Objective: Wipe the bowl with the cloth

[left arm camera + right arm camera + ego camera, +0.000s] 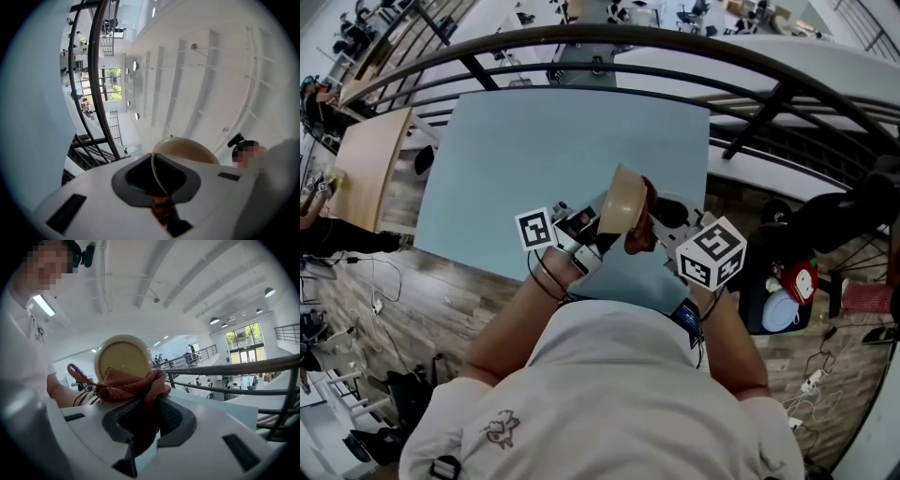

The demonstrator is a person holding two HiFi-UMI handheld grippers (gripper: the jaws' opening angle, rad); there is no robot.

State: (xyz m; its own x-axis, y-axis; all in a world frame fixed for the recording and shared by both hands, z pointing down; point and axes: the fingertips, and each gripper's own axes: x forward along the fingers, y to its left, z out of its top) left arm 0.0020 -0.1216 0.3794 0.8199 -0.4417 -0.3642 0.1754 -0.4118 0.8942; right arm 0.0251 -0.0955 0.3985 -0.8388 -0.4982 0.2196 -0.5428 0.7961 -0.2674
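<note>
Bowl point(623, 199) hangs on edge over the tabletop's point(534, 150) near side in the head view. My left gripper point(581, 232) is at its 8 o'clock and my right gripper point(664, 220) at its 4 o'clock, with the reddish cloth point(641, 232) just beside it.

Left gripper view: my jaws pinch almost together on the bowl's thin rim, and the bowl rises toward 1 o'clock.

Right gripper view: my jaws clamp the bunched cloth, which overlaps the bowl's round face at 11 o'clock.
</note>
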